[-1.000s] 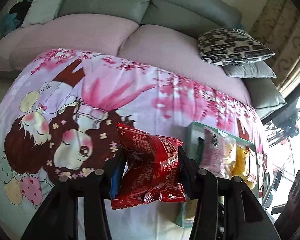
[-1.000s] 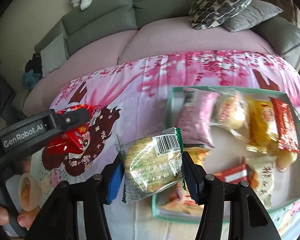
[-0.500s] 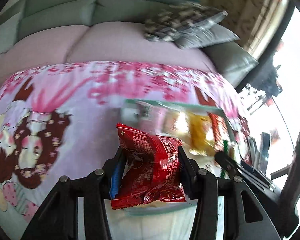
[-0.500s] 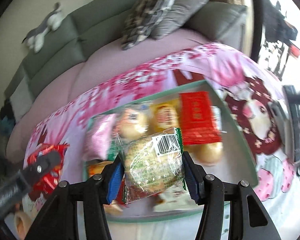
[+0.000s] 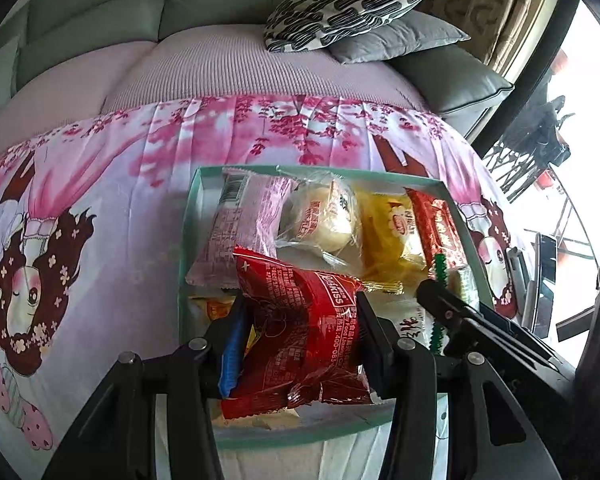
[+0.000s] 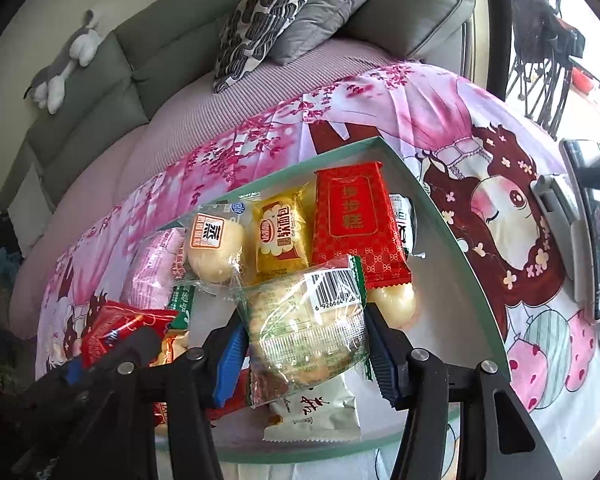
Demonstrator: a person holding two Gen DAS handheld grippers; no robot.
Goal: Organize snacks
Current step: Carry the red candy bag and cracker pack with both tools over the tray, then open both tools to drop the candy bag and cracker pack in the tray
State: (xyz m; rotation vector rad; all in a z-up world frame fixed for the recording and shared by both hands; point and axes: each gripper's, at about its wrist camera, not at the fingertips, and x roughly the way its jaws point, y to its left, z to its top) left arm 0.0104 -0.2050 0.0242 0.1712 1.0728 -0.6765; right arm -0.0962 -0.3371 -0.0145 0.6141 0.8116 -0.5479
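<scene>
Lower packets in tray [image 6: 452,216] half hidden beneath crinkly red pack [image 5: 300,332], pinched in left hand-held gripper [image 5: 300,334]. Glossy clear biscuit pack [image 6: 306,328] clamped in right hand-held gripper [image 6: 306,344], both above tray.

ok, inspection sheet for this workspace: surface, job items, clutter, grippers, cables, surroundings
Surface: pink cartoon-print cloth.
Job's things: green tray holding wrapped snacks; red packet and clear biscuit packet above it.
Clutter: phone-like device on the cloth beside the tray.
Grippers: left gripper shut on the red packet; right gripper shut on the clear biscuit packet.
Cables: nothing seen.
Surroundings: grey sofa, patterned cushion, plush toy.
</scene>
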